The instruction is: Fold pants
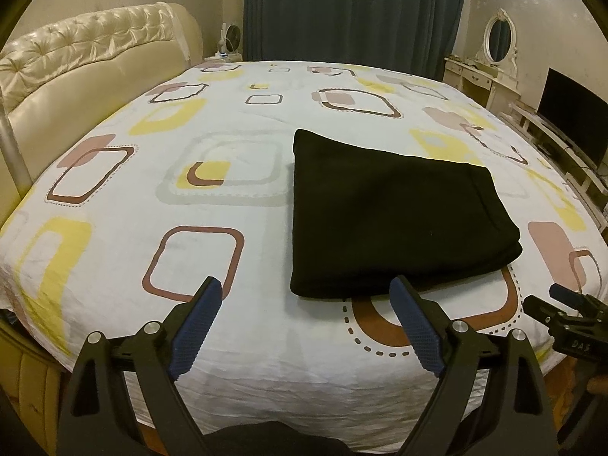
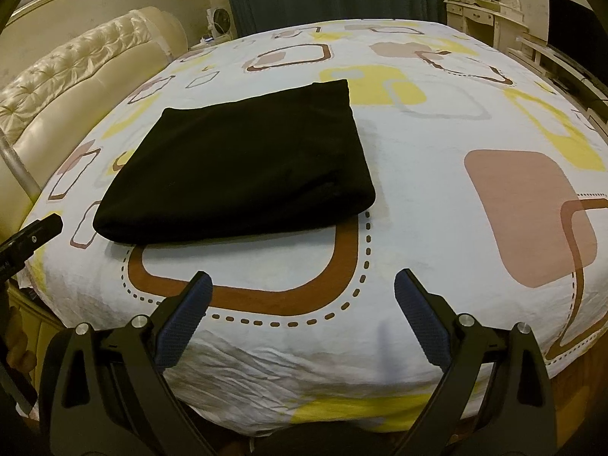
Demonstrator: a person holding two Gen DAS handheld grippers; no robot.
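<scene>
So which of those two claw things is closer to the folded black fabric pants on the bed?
Left. The left gripper hovers open right at the folded black pants' near edge; the right gripper hangs open further back, over bare sheet.

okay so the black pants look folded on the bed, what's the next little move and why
Probably just draw both grippers back. The black fabric pants already lie as a compact layered rectangle on the patterned white bedsheet, and the left gripper and right gripper are open, holding nothing.

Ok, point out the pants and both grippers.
pants (image 1: 380,220): left wrist view, middle of the folded top.
left gripper (image 1: 304,298): left wrist view, between the fingertips.
right gripper (image 2: 302,285): right wrist view, between the fingertips.
</scene>
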